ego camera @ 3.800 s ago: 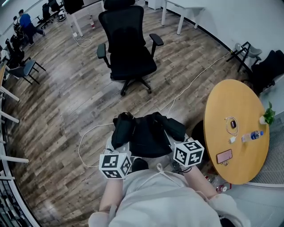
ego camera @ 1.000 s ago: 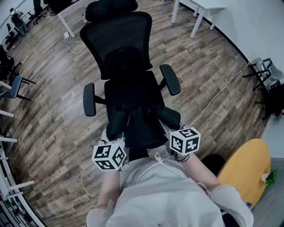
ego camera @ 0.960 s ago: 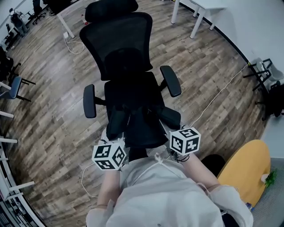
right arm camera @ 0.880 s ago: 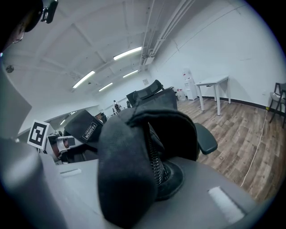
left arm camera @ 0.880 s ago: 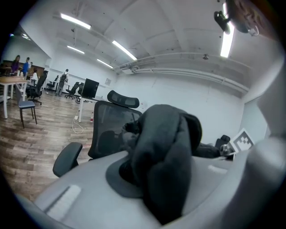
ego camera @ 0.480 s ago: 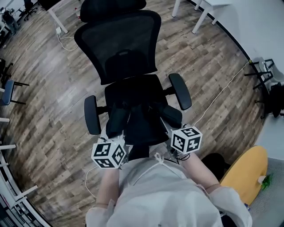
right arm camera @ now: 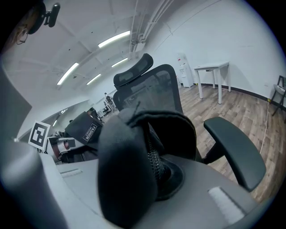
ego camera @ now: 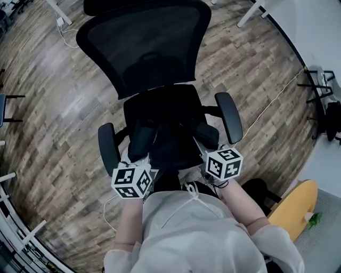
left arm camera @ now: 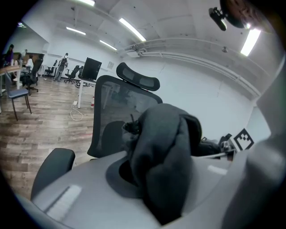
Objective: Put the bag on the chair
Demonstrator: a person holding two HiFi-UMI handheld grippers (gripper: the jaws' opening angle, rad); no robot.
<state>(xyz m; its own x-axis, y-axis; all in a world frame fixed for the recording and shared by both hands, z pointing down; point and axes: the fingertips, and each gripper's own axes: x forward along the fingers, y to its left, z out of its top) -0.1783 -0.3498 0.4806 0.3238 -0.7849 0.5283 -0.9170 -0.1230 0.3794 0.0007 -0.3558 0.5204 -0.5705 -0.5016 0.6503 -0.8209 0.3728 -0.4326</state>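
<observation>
The black bag [ego camera: 169, 148] hangs between both grippers, over the front of the seat of the black office chair [ego camera: 160, 50]. My left gripper [ego camera: 139, 160] is shut on a thick fold of the bag [left arm camera: 163, 156] at its left side. My right gripper [ego camera: 205, 145] is shut on the zipped edge of the bag [right arm camera: 129, 174] at its right side. The fabric hides both pairs of jaw tips. The chair's mesh back [left arm camera: 111, 112] and left armrest [left arm camera: 52, 169] stand just beyond the bag. Its right armrest [right arm camera: 234, 145] is beside the right gripper.
Wooden floor [ego camera: 58, 106] surrounds the chair. A white cable [ego camera: 266, 109] runs across the floor on the right. A yellow round table [ego camera: 295, 205] stands at the lower right, a black stand [ego camera: 319, 88] at the right edge, white desk legs [ego camera: 254, 9] at the top.
The chair has grown and come nearer in the head view. The bag, once short of the seat, now hangs over its front. Both grips on the bag are the same.
</observation>
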